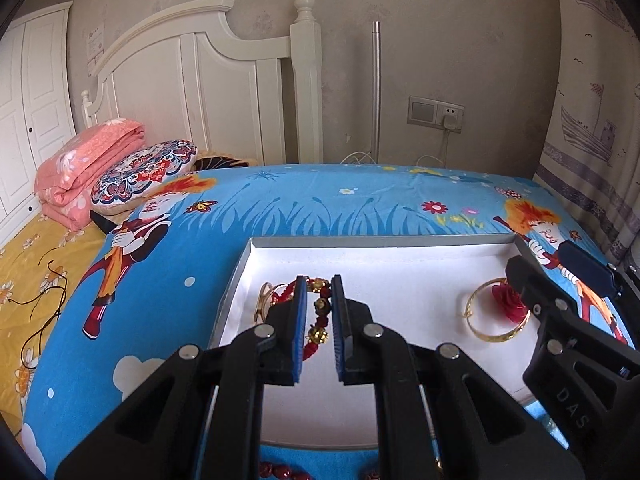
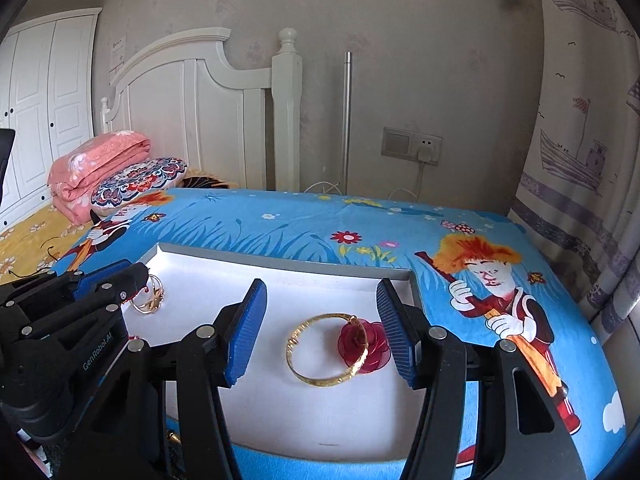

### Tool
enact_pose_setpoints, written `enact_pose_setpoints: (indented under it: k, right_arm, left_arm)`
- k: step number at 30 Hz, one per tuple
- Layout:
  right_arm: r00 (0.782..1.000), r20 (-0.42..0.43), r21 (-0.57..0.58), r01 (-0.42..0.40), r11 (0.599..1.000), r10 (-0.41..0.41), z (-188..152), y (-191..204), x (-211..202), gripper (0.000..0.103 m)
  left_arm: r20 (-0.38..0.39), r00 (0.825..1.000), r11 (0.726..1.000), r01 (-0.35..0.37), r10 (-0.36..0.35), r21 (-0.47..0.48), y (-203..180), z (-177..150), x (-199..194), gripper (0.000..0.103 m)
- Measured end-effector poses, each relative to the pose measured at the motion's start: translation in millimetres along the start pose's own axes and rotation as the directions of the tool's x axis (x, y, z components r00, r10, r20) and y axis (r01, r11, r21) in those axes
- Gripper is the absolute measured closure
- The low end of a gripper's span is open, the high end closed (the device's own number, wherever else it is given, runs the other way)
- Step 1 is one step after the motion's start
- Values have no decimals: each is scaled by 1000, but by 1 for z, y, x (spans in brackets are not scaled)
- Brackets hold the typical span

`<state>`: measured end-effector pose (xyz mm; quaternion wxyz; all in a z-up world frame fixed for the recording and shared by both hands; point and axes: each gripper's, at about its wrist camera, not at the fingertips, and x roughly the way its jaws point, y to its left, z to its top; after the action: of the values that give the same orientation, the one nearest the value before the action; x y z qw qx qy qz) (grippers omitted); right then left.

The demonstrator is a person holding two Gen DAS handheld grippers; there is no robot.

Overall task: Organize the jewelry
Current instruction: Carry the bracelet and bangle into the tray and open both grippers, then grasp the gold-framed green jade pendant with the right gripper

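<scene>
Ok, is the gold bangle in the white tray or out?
In. The gold bangle lies flat on the white tray's floor beside the red rose ornament.

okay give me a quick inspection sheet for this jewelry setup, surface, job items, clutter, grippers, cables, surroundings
Surface: blue cartoon bedsheet carrying a white tray.
Job's things: gold bangle and red rose together in the tray; gold ring at its left; red beaded bracelet.
Clutter: dark red beads outside the tray.
Grippers: left gripper shut on the red beaded bracelet; right gripper open over the bangle.
Cables: white cords below the wall socket.
Surroundings: headboard, pink quilt, curtain.
</scene>
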<state>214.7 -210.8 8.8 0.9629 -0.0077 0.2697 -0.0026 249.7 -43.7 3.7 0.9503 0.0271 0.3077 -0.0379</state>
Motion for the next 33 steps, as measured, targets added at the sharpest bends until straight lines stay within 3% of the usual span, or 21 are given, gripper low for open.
enact_pose_setpoints:
  k: [2, 4, 5, 6, 10, 15, 21, 28, 33]
  right_arm:
    - [1000, 0, 20, -3, 1000, 3, 1, -3, 0, 48]
    - [1000, 2, 36, -15, 999, 15, 2, -6, -4, 47]
    - [1000, 5, 36, -13, 999, 12, 2, -6, -5, 47]
    - [1000, 7, 34, -8, 999, 8, 2, -7, -7, 47]
    - [1000, -9, 53, -3, 999, 3, -4, -12, -10, 41]
    - [1000, -15, 67, -6, 998, 7, -15, -17, -24, 41]
    - [1000, 12, 66, -8, 998, 7, -32, -17, -57, 37]
    - [999, 30, 59, -24, 998, 22, -61, -6, -94, 34]
    - [1000, 5, 29, -31, 999, 31, -88, 6, -110, 34]
  left_arm:
    - [-18, 1000, 1000, 5, -5, -4, 2, -1, 5, 89]
    - [-13, 1000, 1000, -4, 4, 0, 4, -1, 5, 70]
    - [1, 1000, 1000, -10, 10, 1, 4, -2, 4, 55]
    - [17, 1000, 1000, -22, 22, 2, 5, -2, 2, 49]
    - [13, 1000, 1000, -19, 19, -10, 8, -2, -2, 46]
    - [40, 998, 999, -41, 42, -16, 13, -6, -20, 26]
    - [92, 995, 998, -47, 50, -33, 24, -27, -59, 15]
    - [133, 989, 997, -53, 60, -53, 36, -70, -99, 13]
    - [181, 980, 996, -83, 84, -10, 41, -105, -123, 9]
